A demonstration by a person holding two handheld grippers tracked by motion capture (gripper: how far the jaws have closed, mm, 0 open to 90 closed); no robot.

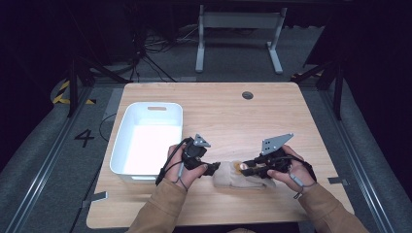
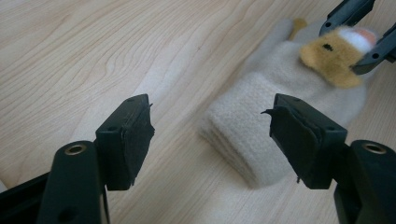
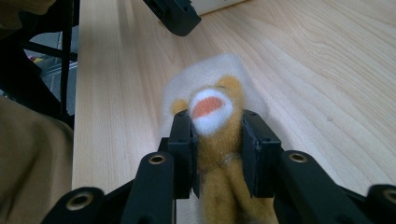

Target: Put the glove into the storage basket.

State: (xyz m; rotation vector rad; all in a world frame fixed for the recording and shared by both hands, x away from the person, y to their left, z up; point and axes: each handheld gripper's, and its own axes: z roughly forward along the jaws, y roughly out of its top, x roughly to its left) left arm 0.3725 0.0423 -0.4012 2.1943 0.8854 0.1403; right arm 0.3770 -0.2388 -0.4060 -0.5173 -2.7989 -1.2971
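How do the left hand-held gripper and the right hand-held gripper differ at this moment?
The left hand-held gripper has its jaws wide open and holds nothing; the right hand-held gripper is shut on the animal figure. The left one faces the cuff end of the beige mitten, while the right one is over the mitten's other end. Both are black and sit low over the wooden table.
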